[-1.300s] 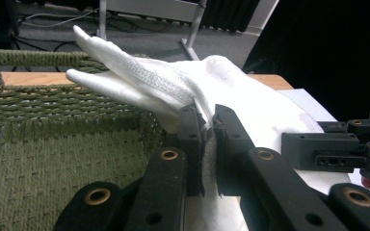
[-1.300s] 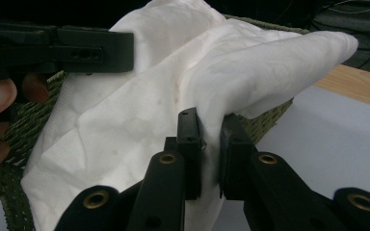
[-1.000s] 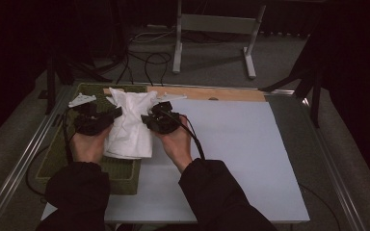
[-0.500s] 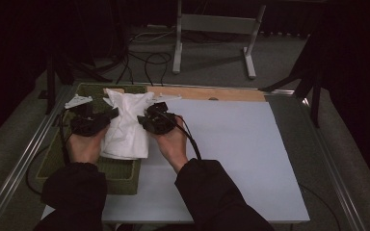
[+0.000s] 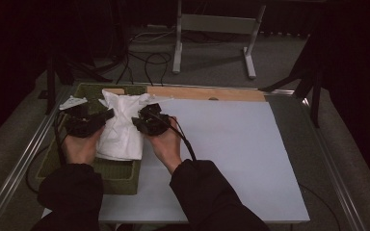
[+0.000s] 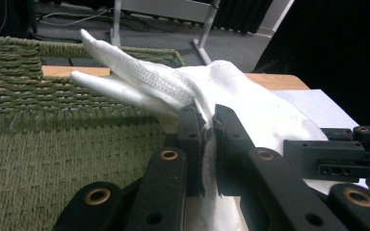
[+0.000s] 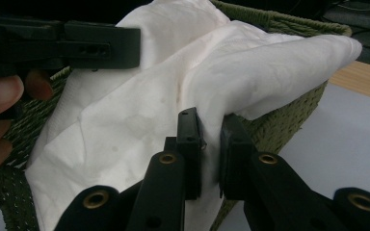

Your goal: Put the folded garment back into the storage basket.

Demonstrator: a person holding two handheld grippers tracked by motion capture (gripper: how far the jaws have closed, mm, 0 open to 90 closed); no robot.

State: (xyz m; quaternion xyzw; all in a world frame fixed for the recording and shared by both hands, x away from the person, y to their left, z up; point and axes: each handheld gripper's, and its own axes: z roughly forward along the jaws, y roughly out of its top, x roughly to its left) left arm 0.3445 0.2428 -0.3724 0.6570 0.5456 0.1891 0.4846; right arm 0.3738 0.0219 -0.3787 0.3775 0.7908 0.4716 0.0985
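A white cloth (image 5: 121, 126) hangs stretched between my two grippers above a green woven basket (image 5: 113, 175) at the table's left. My left gripper (image 5: 107, 114) is shut on the cloth's left edge; in the left gripper view the fabric (image 6: 173, 86) is pinched between the black jaws (image 6: 205, 118) and fans out beyond them. My right gripper (image 5: 136, 121) is shut on the cloth's right edge, and the right gripper view shows the cloth (image 7: 183, 72) bunched between its jaws (image 7: 211, 126) over the basket rim (image 7: 289, 120).
A white sheet (image 5: 231, 144) covers the table to the right of the basket. A wooden strip (image 5: 207, 93) runs along its far edge. A second small white cloth (image 5: 72, 102) lies at the basket's far left corner. A metal stand (image 5: 214, 29) rises behind the table.
Both hands and the cloth have shifted only very slightly; the grip on the cloth is the same.
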